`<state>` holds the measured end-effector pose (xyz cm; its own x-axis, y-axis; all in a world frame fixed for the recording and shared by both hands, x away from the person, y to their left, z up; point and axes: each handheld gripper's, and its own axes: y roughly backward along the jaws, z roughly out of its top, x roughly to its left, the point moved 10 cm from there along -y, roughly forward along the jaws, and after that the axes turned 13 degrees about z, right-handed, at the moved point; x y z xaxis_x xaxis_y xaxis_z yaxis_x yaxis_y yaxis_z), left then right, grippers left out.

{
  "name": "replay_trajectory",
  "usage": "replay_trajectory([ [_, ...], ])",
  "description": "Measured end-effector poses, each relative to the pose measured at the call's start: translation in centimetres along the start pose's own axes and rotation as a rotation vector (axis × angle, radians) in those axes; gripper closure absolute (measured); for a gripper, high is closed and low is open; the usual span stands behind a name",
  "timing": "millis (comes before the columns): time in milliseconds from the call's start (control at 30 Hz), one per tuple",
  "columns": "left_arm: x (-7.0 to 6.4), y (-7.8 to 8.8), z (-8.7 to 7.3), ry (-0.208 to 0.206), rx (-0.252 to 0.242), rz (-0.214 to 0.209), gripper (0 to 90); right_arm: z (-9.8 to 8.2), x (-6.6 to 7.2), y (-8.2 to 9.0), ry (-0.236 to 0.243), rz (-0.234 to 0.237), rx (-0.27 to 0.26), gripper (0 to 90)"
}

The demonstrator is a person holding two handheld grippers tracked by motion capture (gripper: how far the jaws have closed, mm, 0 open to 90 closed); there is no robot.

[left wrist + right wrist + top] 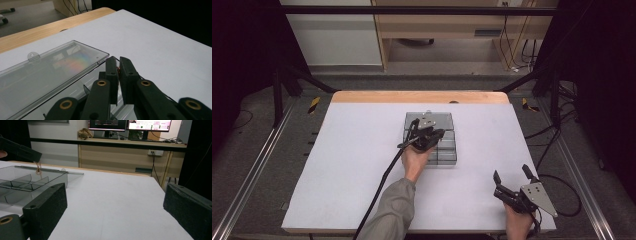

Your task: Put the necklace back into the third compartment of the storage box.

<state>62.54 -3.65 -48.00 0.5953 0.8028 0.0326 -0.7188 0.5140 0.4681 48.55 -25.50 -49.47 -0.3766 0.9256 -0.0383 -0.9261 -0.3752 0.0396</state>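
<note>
Left gripper is over the clear plastic compartment box mid-table, jaws pinched nearly together on a small coppery-brown item. It reads as thin wire or a rubber band; too small to say which. In the right gripper view the same item dangles from the left gripper's tip just above the box's divided compartments, not touching the floor of any cell as far as I can tell. The box's hinged lid lies open, flat toward the far edge. So my read: pick is done, item is at the box, release into a cell is left, then presumably closing the lid. Right gripper sits near the table's front right corner, jaws spread wide, nothing between them, well apart from the box.
</note>
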Motion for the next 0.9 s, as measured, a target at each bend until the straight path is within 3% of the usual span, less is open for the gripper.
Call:
replay_trajectory([
  [533,0.0,-1.3,-1.2,0.027,0.081,-0.017,85.1,0.0,0.0,0.0,0.003,0.001,0.001,5.7],
  [900,0.0,-2.1,-2.3,0.029,0.166,-0.014,85.1,0.0,0.0,0.0,0.003,0.002,0.002,5.8],
])
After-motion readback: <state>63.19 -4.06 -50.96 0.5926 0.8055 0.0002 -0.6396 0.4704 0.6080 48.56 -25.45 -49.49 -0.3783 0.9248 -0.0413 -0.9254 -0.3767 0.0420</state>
